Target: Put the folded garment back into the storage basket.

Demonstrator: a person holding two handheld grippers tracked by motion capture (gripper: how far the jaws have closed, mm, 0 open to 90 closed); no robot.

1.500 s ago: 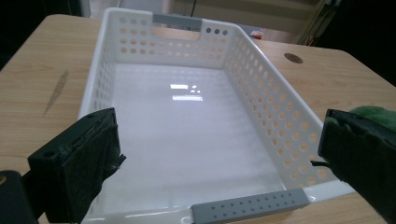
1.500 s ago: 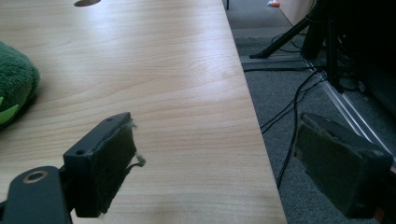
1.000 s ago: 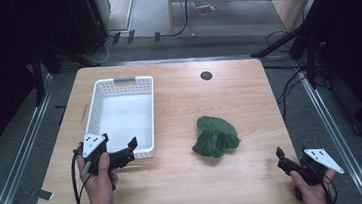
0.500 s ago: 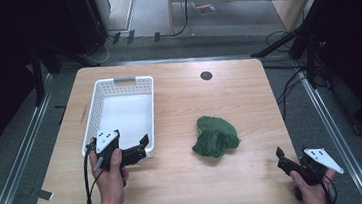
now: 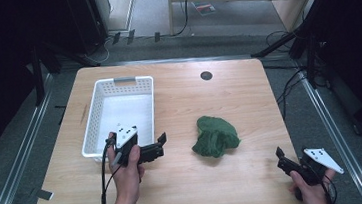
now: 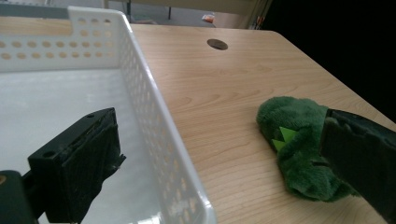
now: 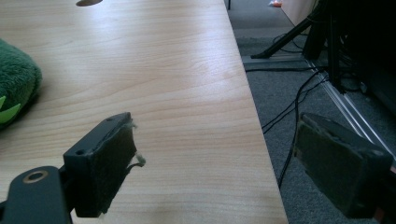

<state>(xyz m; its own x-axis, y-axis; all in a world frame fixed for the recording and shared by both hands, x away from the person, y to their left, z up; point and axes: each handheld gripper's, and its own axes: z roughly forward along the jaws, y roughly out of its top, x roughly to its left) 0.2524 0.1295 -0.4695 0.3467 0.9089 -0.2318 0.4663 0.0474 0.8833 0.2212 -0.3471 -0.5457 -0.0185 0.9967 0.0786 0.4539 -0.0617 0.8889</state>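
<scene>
A green plush toy (image 5: 215,136) lies crumpled on the wooden table, right of centre. My left gripper (image 5: 161,145) hovers by the near right corner of the white basket (image 5: 117,83), jaws pointing at the toy, a short gap away. In the left gripper view the left gripper (image 6: 219,163) is open: one jaw over the basket (image 6: 159,116), the other in front of the toy (image 6: 294,135). My right gripper (image 5: 289,159) is held at the table's near right corner. It (image 7: 224,163) stands open and empty, with the toy (image 7: 14,84) off to its left.
The basket is empty, with perforated walls. A round cable hole (image 5: 206,75) sits at the far middle of the table. The table's right edge (image 7: 261,140) drops to a grey floor with cables and stand legs (image 7: 299,42).
My left gripper has moved right and a little forward, from the basket's near left corner to its near right corner, closer to the toy. The right gripper has stayed put.
</scene>
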